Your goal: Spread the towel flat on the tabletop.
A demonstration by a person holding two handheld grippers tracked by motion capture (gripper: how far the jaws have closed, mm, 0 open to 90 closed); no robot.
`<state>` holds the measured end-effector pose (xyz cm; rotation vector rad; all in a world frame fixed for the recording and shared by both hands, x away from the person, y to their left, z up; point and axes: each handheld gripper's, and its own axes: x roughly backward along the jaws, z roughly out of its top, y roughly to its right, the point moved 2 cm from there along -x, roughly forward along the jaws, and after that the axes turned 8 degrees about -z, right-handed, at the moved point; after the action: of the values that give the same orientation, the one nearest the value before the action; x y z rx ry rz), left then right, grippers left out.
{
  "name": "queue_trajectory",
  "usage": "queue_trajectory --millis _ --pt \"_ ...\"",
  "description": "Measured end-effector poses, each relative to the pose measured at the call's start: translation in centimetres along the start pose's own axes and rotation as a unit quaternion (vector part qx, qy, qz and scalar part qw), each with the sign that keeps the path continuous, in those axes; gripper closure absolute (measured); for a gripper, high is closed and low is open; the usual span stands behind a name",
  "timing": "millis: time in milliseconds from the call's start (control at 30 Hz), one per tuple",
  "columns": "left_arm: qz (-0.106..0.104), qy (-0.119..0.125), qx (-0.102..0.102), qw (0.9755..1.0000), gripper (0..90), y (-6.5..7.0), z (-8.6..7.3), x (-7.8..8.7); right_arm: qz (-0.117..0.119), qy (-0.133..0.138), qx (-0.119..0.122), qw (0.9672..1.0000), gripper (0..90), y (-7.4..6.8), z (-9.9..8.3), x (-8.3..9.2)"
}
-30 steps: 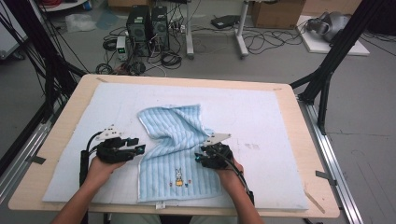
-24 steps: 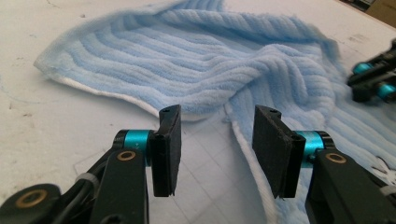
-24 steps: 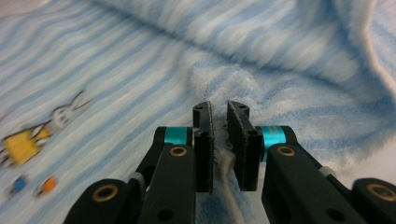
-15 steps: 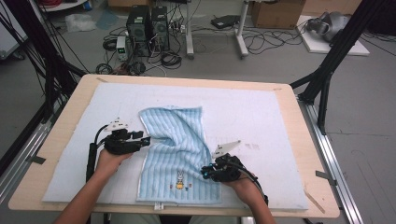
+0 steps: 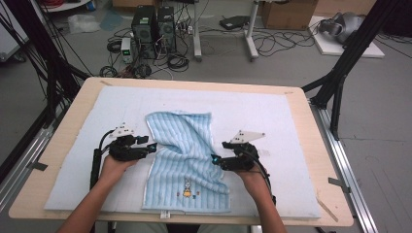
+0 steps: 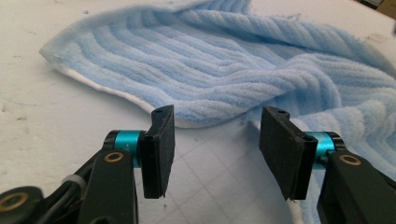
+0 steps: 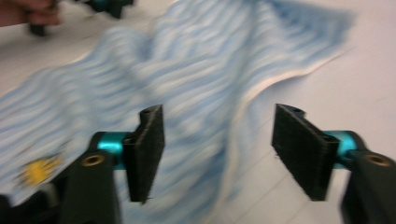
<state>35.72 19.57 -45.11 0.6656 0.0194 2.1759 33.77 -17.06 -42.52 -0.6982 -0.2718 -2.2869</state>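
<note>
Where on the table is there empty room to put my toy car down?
Bare white mat lies beyond the blue towel, toward the far table edge, and right of the right gripper. It's crowded in the middle, where the left gripper and the right one flank the towel.

Looks like a lab or workshop; computer towers (image 5: pixel 154 24) and tangled cables (image 5: pixel 272 41) on grey concrete floor (image 5: pixel 384 126); black rig frame (image 5: pixel 347 58) flanking the tabletop (image 5: pixel 296 104).

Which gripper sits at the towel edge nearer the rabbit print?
The right gripper, at the towel's right edge level with the rabbit print; the left gripper sits farther up.
</note>
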Motion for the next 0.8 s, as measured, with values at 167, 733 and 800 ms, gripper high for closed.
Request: queue_trajectory --millis 167,733,800 --pt "-0.002 0.01 -0.007 0.9999 45.1 -0.1 0.1 0.4 -0.04 0.007 0.003 0.9992 20.5 2.0 2.1 -2.3" --pt "0.0 0.017 -0.013 0.9998 45.1 -0.6 0.0 1.1 -0.076 -0.069 -0.025 0.9944 46.7 4.4 5.1 -9.8" --pt "-0.001 0.016 -0.012 0.9998 45.1 -0.6 0.0 1.1 -0.078 -0.078 -0.021 0.9936 48.1 4.1 5.2 -10.5"
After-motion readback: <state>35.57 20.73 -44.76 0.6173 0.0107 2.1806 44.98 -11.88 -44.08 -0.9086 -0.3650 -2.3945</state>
